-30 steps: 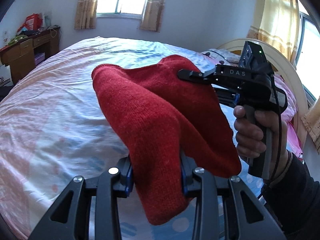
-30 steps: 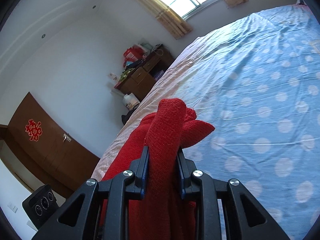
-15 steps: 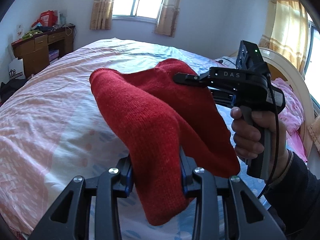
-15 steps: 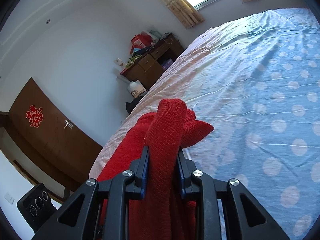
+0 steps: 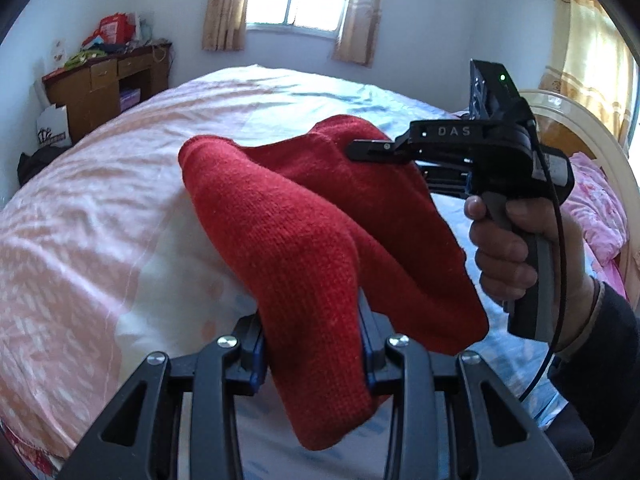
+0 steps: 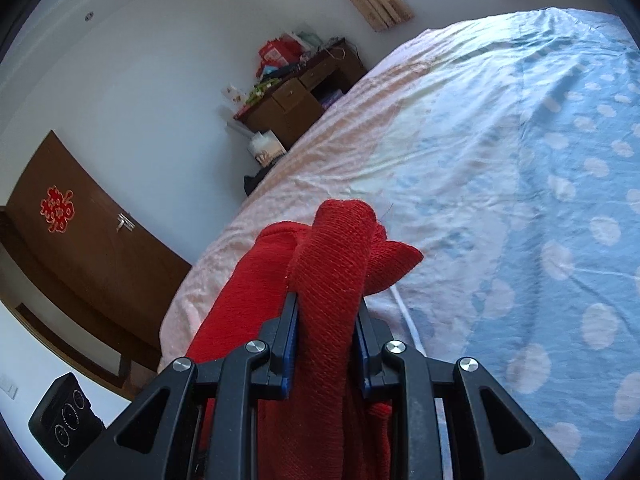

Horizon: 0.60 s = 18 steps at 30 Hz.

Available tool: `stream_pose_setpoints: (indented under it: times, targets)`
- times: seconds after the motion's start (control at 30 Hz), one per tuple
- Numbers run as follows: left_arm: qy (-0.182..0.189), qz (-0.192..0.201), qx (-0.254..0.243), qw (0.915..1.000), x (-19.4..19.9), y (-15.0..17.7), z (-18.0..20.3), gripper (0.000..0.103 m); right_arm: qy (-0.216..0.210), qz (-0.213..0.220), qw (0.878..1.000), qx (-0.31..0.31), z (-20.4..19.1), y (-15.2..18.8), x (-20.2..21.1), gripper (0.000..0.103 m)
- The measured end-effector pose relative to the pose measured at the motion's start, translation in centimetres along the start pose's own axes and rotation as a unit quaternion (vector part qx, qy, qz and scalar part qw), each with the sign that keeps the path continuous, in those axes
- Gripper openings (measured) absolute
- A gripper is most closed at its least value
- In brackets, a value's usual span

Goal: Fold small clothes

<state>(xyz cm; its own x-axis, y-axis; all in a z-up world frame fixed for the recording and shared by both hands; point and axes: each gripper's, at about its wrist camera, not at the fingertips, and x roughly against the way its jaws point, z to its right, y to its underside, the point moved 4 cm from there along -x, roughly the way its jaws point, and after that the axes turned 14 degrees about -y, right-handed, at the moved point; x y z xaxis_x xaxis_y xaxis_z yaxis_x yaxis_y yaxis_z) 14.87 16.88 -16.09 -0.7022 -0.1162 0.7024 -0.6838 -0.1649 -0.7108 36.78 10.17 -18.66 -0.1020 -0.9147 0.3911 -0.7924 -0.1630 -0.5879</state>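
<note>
A red knitted garment (image 5: 304, 232) hangs in the air above the bed, held between both grippers. My left gripper (image 5: 312, 340) is shut on its near bunched edge, which droops below the jaws. My right gripper (image 5: 360, 148), held by a hand at the right of the left wrist view, is shut on the garment's far edge. In the right wrist view the right gripper (image 6: 326, 320) clamps a thick fold of the red garment (image 6: 332, 264), with more red cloth hanging to the left below it.
A bed with a pink and blue dotted sheet (image 5: 100, 208) lies under the garment; it also shows in the right wrist view (image 6: 520, 168). A wooden desk (image 5: 104, 84) with clutter stands at the far left wall. A brown door (image 6: 80, 232) and a round headboard (image 5: 592, 136) are nearby.
Both grippers keep their hold on the red garment. The view has swung so the desk and window sit more toward the middle; the garment's shape is nearly unchanged.
</note>
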Motion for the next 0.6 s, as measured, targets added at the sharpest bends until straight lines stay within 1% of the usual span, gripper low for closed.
stream_pose_setpoints:
  times: [0.13,0.23,0.3,0.37,0.4,0.43,0.53,0.6]
  targets:
    - [0.0,-0.01,0.006,0.9999,-0.4,1.0,-0.5,0.037,0.003,0.003,1.0,-0.012,1.0,0.1,-0.3,0.024]
    - [0.003,-0.014,0.011,0.9998,-0.4,1.3,-0.5,0.04,0.011,0.0,1.0,-0.019,1.8,0.3,-0.4,0.025]
    - [-0.002,-0.019,0.01,0.9998,-0.6,1.5,-0.4,0.045,0.015,0.0,1.0,-0.025,2.3,0.5,-0.4,0.025]
    - [-0.004,-0.023,0.014,0.9996,-0.6,1.6,-0.6,0.051,0.019,0.001,0.999,-0.027,2.5,0.7,-0.4,0.028]
    - [-0.008,-0.024,0.012,0.9996,-0.4,1.8,-0.6,0.053,0.023,0.004,0.999,-0.028,2.6,0.7,-0.2,0.031]
    - [-0.014,-0.023,0.009,0.9996,-0.1,1.8,-0.6,0.055,0.028,0.008,0.999,-0.029,2.7,0.8,0.1,0.034]
    - [-0.031,-0.005,-0.003,0.9995,1.7,1.7,-0.4,0.057,0.04,0.037,0.998,-0.018,2.1,0.6,2.0,0.035]
    - [-0.041,0.022,-0.007,0.9989,3.2,1.0,-0.4,0.064,0.043,0.06,0.997,0.002,0.9,0.5,3.6,0.037]
